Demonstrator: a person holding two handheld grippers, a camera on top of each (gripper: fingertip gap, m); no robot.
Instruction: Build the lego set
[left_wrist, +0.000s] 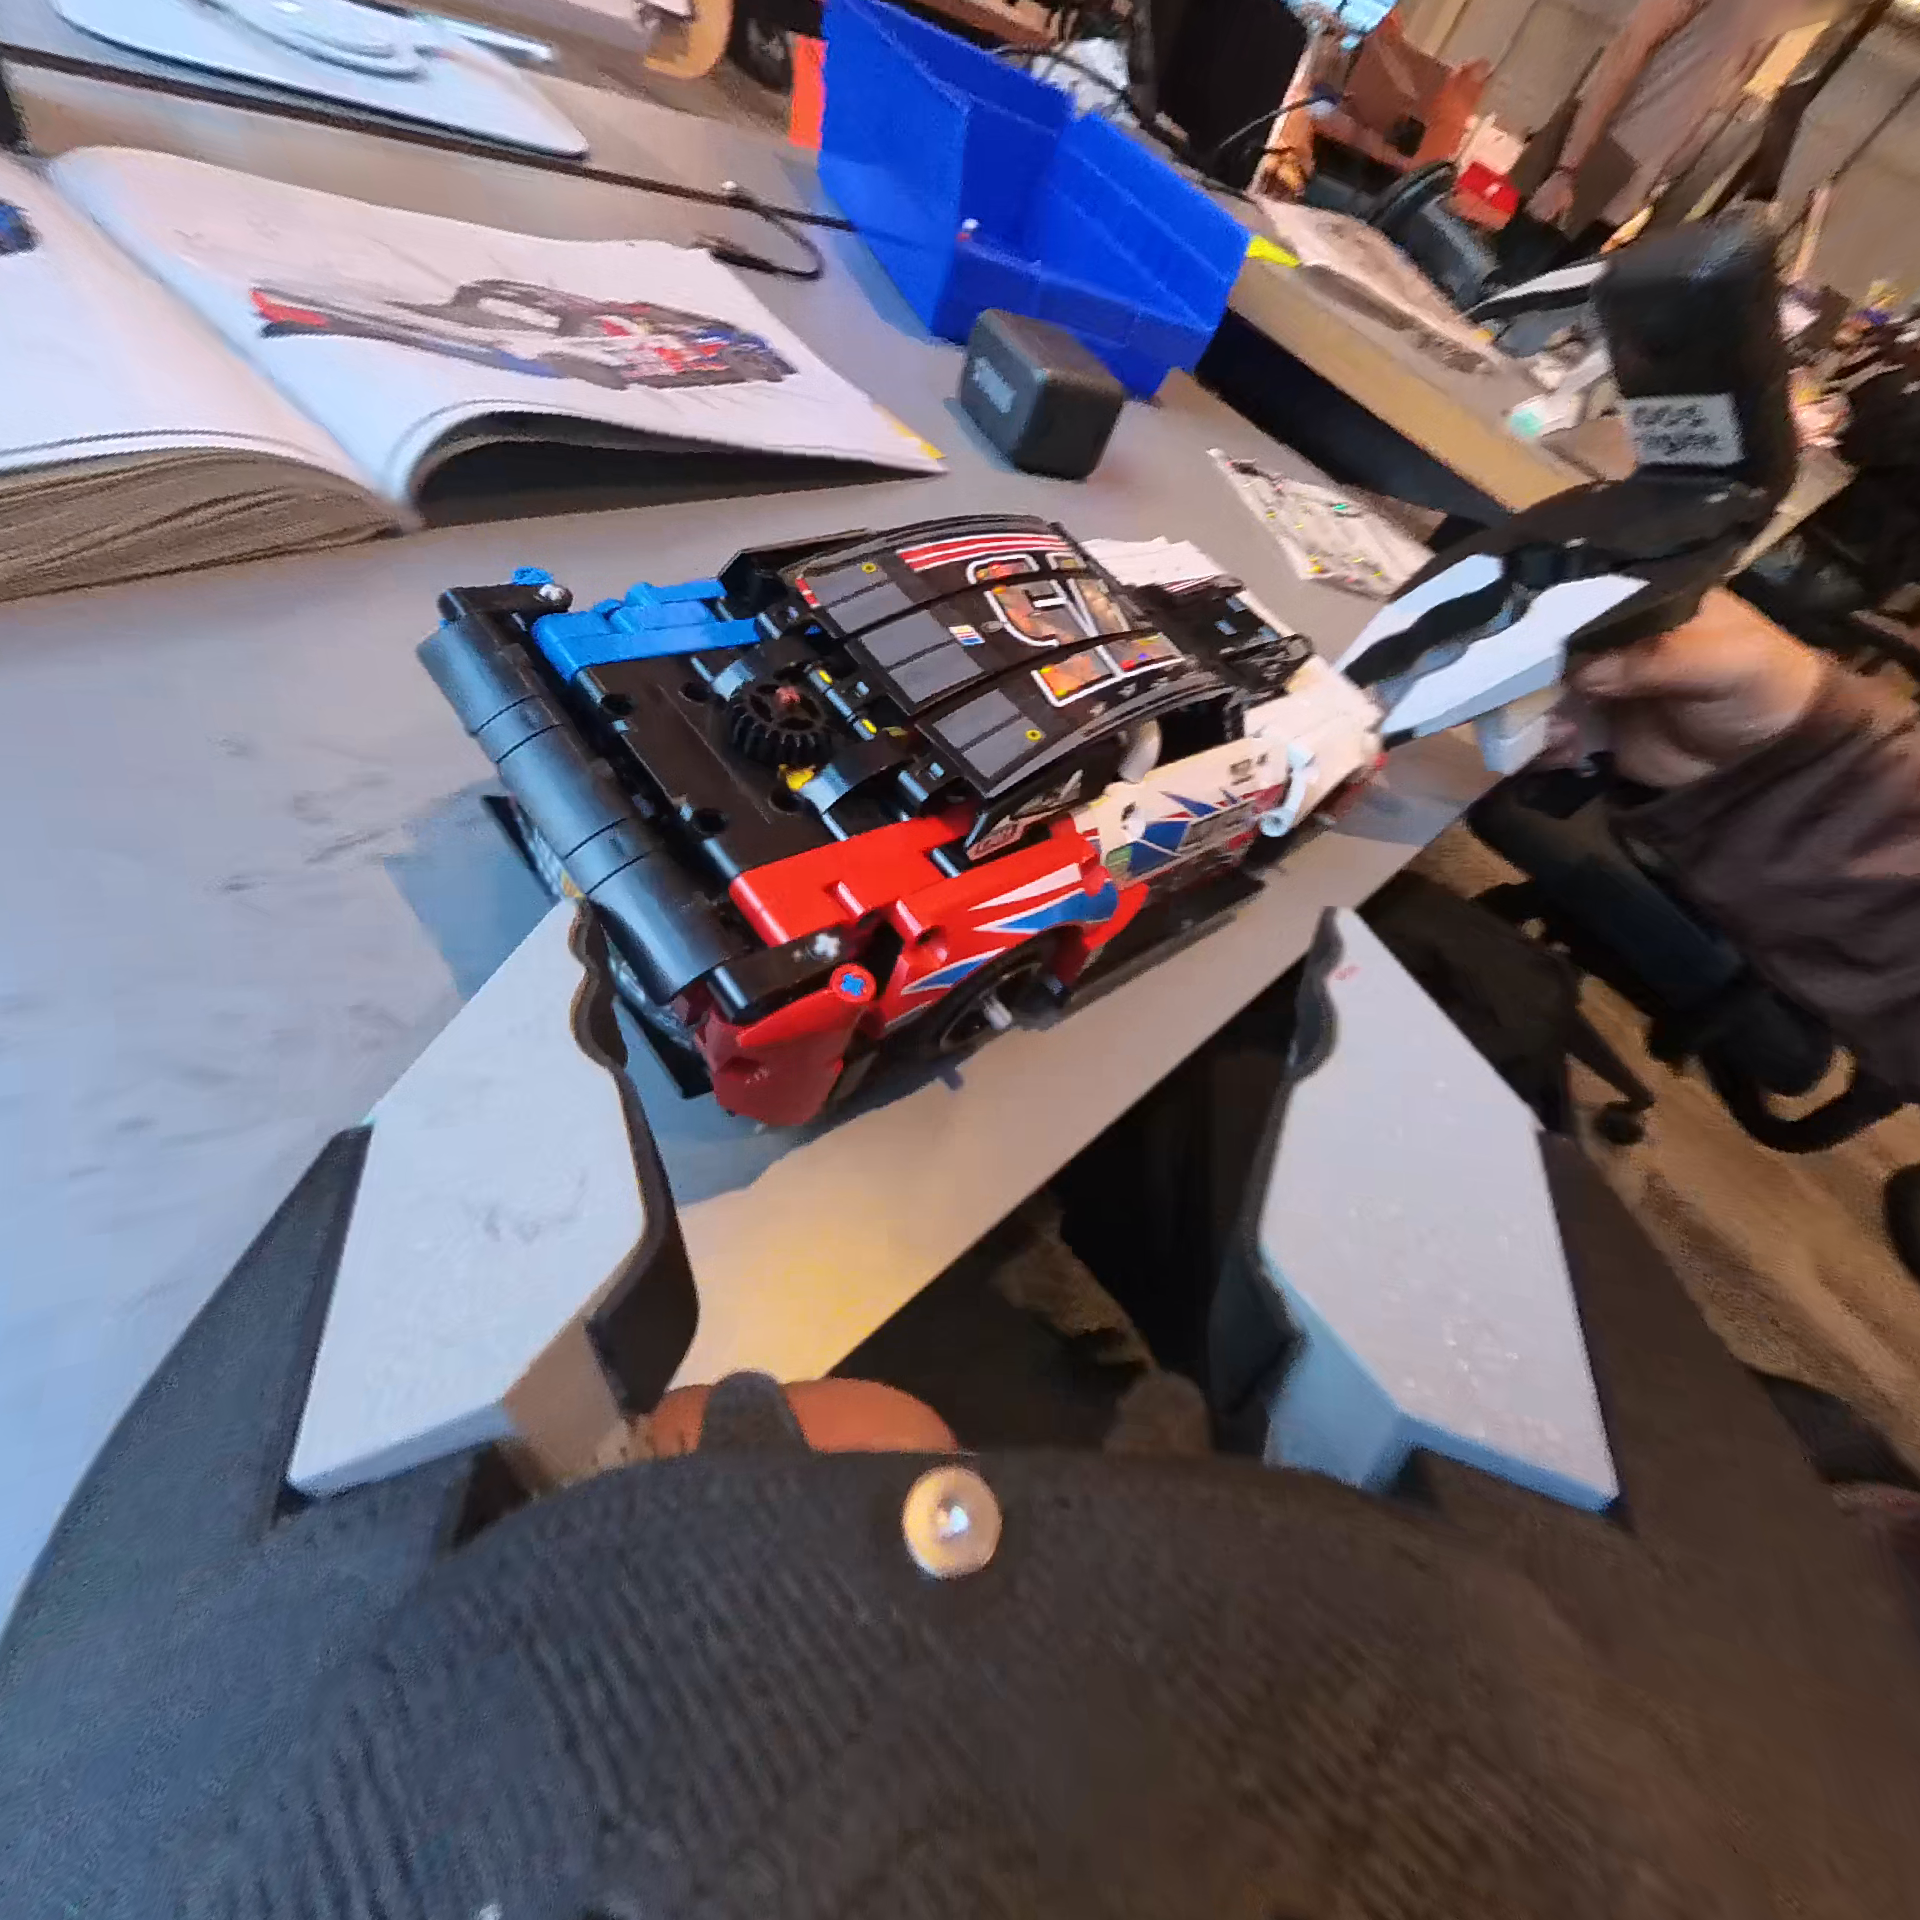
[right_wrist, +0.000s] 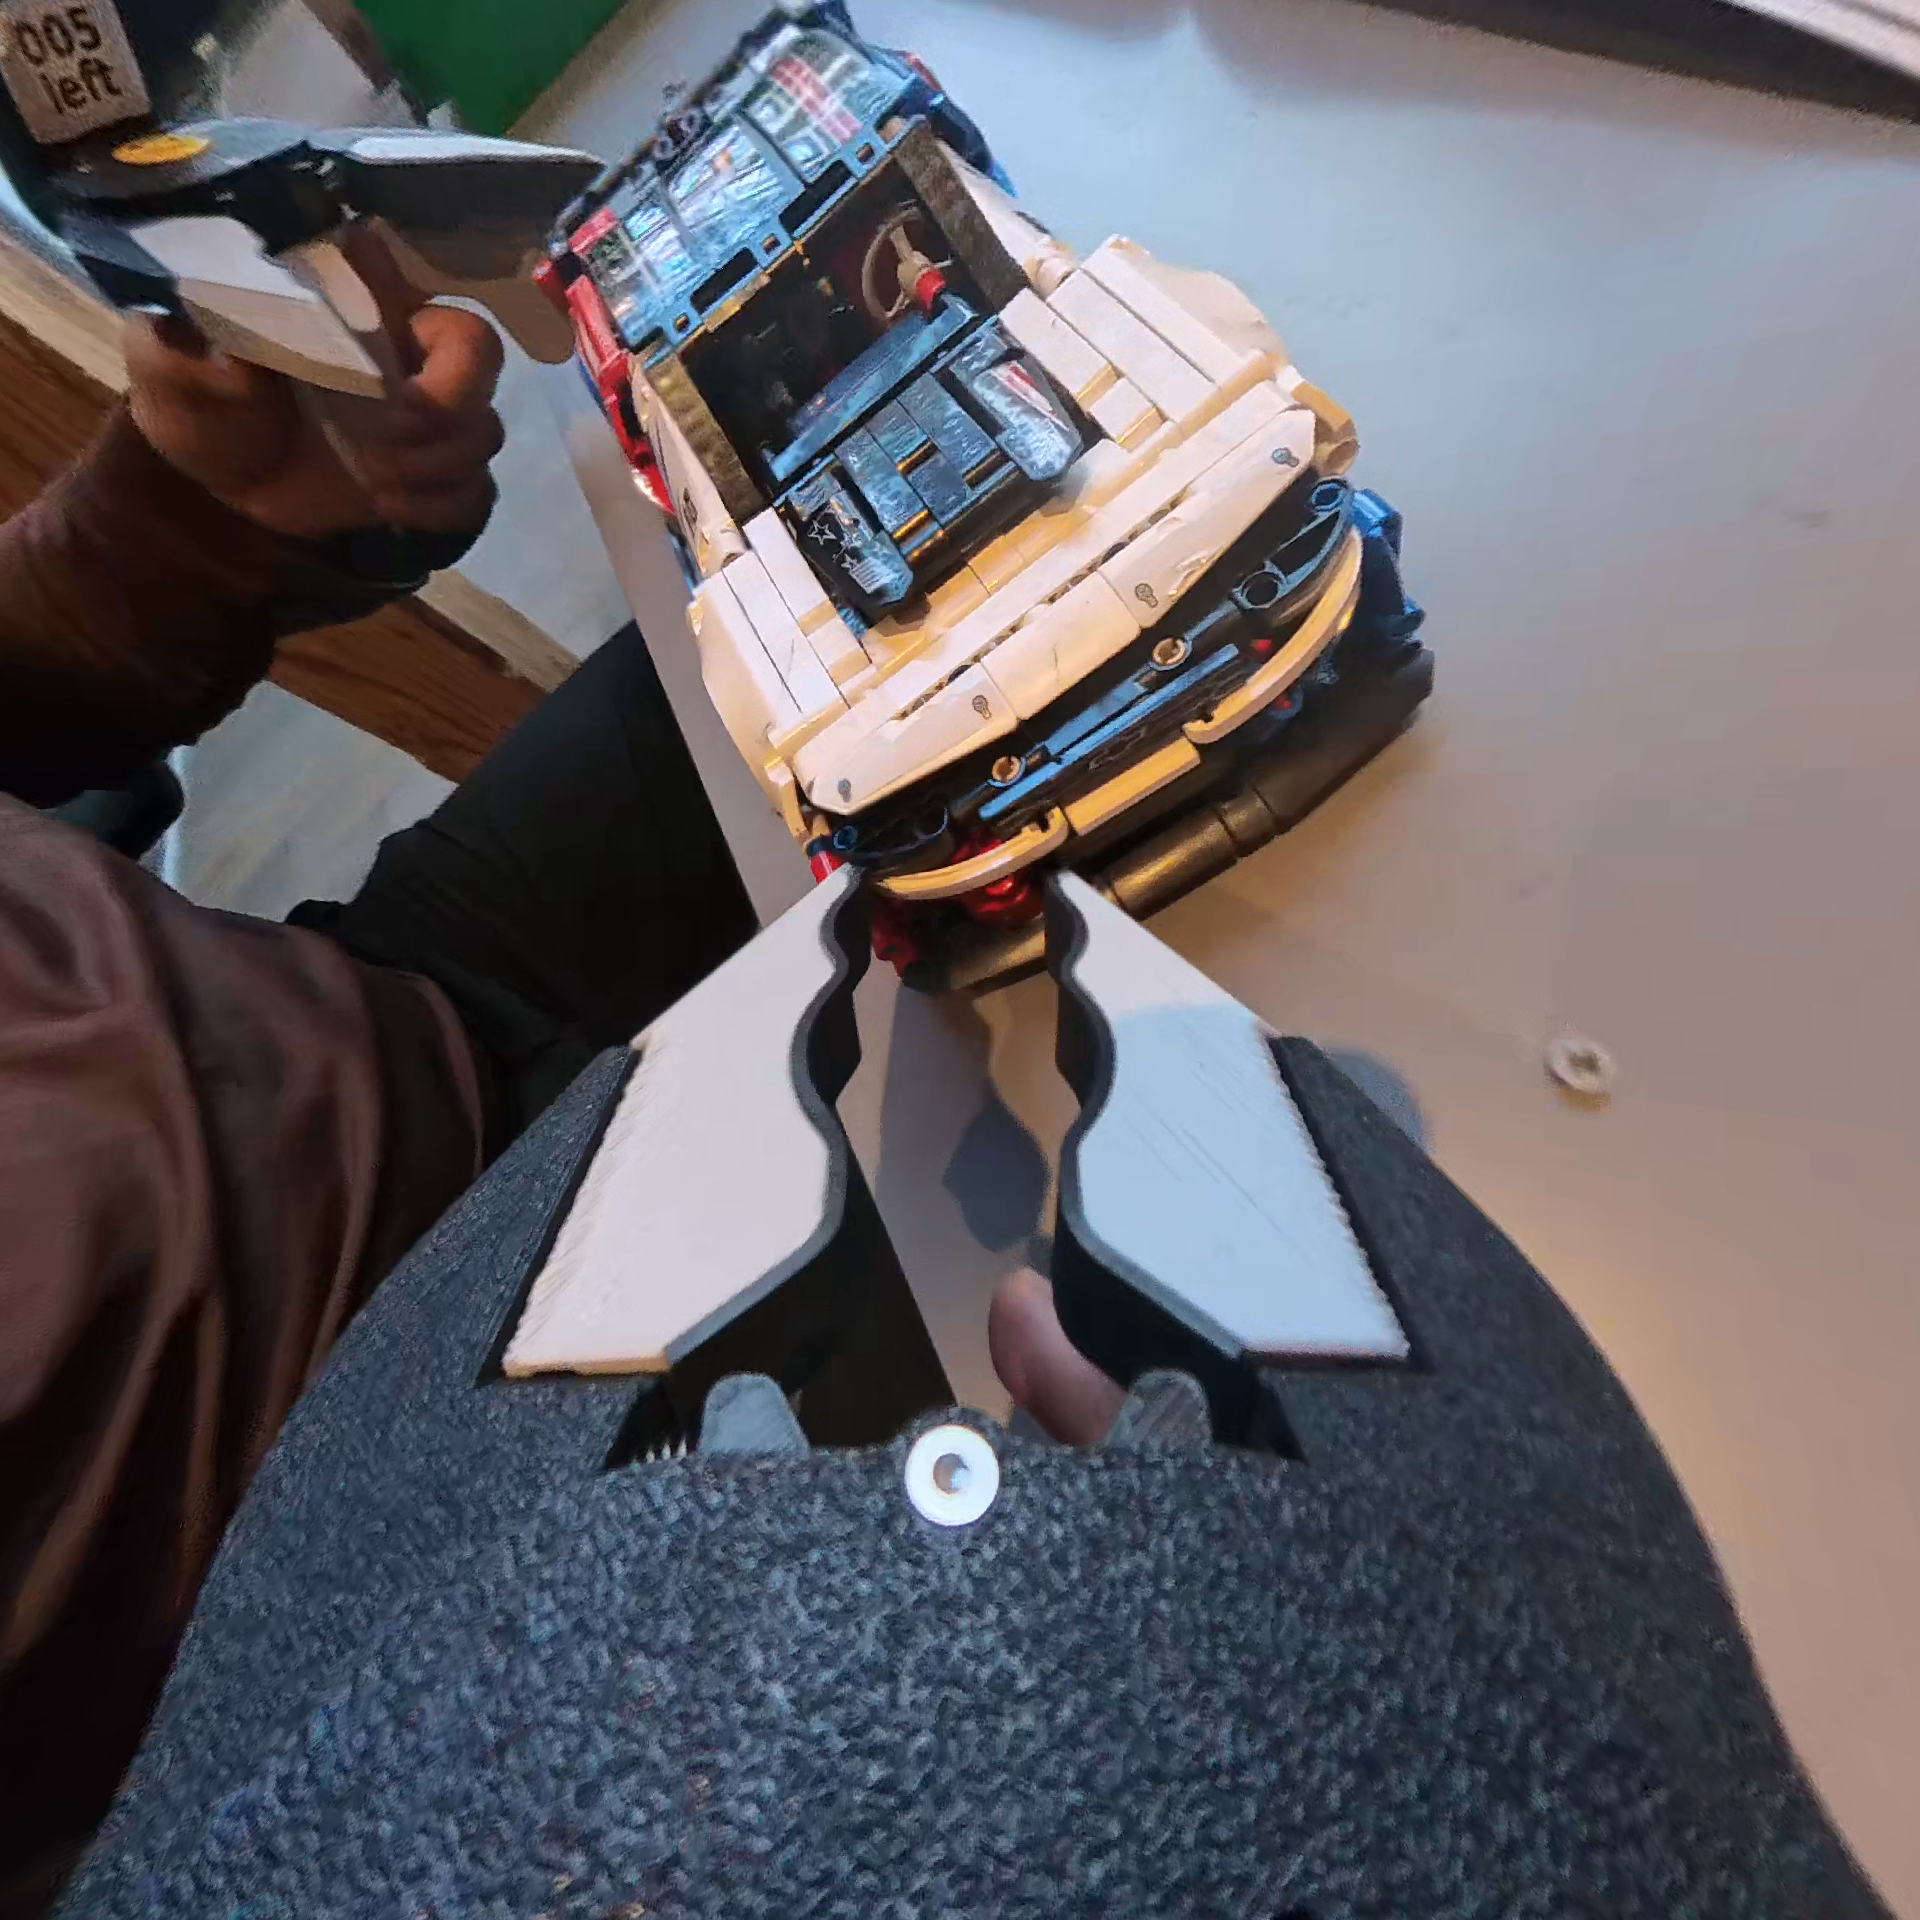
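Observation:
The lego car (left_wrist: 935, 727) is a nearly whole race car with a black roof, a red and blue rear and a white front. It stands on the grey table (left_wrist: 208, 831) close to the table's edge. My left gripper (left_wrist: 961, 935) is open wide, its fingers either side of the car's red rear corner. It also shows in the right wrist view (right_wrist: 457, 239) beside the car (right_wrist: 1039, 520). My right gripper (right_wrist: 951, 883) is closed narrow on the low front end, with red parts between its jaws. In the left wrist view the right gripper (left_wrist: 1371, 717) meets the white nose.
An open instruction booklet (left_wrist: 416, 343) lies at the back left. Blue bins (left_wrist: 1039, 229) and a small black box (left_wrist: 1039, 395) stand behind the car. A clear bag of small parts (left_wrist: 1320, 530) lies near the edge. A small ring-shaped piece (right_wrist: 1579, 1065) lies right of my right gripper.

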